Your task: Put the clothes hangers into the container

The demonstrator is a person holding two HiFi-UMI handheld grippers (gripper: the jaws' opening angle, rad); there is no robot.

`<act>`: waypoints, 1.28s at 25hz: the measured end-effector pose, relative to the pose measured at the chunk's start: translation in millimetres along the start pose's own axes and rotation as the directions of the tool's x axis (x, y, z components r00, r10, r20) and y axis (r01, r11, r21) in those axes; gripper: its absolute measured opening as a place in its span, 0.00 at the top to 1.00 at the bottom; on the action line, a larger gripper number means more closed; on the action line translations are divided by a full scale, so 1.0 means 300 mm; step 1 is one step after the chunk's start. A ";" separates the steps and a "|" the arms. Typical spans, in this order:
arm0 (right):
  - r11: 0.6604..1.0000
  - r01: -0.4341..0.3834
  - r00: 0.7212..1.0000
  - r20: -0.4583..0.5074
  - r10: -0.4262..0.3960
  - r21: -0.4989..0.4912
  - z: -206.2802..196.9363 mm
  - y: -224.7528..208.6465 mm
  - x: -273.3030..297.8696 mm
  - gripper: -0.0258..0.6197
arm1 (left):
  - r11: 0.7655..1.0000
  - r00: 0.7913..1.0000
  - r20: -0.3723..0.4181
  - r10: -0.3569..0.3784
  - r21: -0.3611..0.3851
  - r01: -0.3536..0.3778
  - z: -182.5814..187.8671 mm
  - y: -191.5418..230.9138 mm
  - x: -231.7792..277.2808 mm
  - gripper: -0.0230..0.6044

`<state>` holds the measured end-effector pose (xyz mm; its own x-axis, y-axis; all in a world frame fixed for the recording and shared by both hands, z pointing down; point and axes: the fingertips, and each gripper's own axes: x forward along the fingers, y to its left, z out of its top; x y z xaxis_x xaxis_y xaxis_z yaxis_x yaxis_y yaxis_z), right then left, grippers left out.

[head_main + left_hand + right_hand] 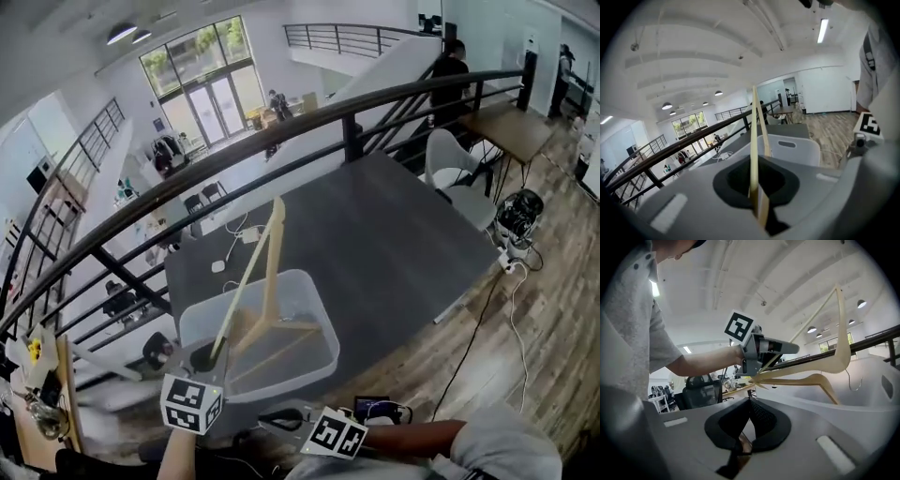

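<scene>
A translucent container (314, 291) stands on the dark table, near its front edge. My left gripper (214, 361) is shut on the thin bar of a wooden hanger (270, 253), which stands tilted up over the container. In the left gripper view that bar (753, 140) runs up from the shut left gripper (759, 211), with the container wall (806, 150) behind. A second wooden hanger (281, 349) lies inside the container. The right gripper view shows the held hanger (841, 333) above the lying one (813, 379). My right gripper (737, 453) stands shut and empty, to the right of the left one (278, 419).
The dark grey table (394, 225) ends at a black railing (281, 141) with a drop behind. A white chair (455, 169) and a small wooden table (511, 127) stand at the right. Cables (514, 281) lie on the wooden floor.
</scene>
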<state>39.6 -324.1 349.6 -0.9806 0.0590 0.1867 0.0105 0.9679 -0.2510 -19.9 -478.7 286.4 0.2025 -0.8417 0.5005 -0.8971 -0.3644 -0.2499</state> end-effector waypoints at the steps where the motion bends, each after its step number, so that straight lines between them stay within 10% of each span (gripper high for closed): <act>1: 1.000 0.007 1.000 0.001 -0.007 0.005 -0.001 -0.009 -0.010 0.96 | 1.000 1.000 -0.021 -0.023 0.001 0.023 -0.014 -0.011 0.034 0.95; 15: 0.999 0.052 0.999 0.011 -0.052 -0.010 -0.020 -0.093 -0.086 0.96 | 0.993 0.966 -0.253 -0.046 0.092 0.072 -0.174 -0.061 0.265 0.91; 17: 0.999 0.049 0.999 0.013 -0.049 0.009 -0.024 -0.092 -0.104 0.96 | 0.996 0.967 -0.250 -0.053 0.057 0.069 -0.176 -0.066 0.258 0.83; 19: 0.998 0.053 0.998 0.014 -0.053 0.018 -0.031 -0.103 -0.116 0.96 | 0.995 0.965 -0.246 -0.091 0.026 0.100 -0.173 -0.081 0.252 0.54; 27: 0.993 0.111 0.993 0.025 -0.111 0.033 -0.029 -0.138 -0.156 0.96 | 1.000 1.000 -0.016 -0.009 -0.017 0.009 -0.025 -0.025 0.112 0.28; 32: 0.973 0.233 0.971 0.053 -0.233 0.012 0.003 -0.160 -0.241 0.96 | 0.990 0.971 0.202 0.127 -0.081 -0.113 0.112 0.012 -0.120 0.28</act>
<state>109.9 -375.1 347.3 -0.9650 -0.1809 0.1897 -0.2202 0.9521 -0.2123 -17.2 -463.1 239.5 0.1616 -0.9442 0.2869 -0.9430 -0.2335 -0.2372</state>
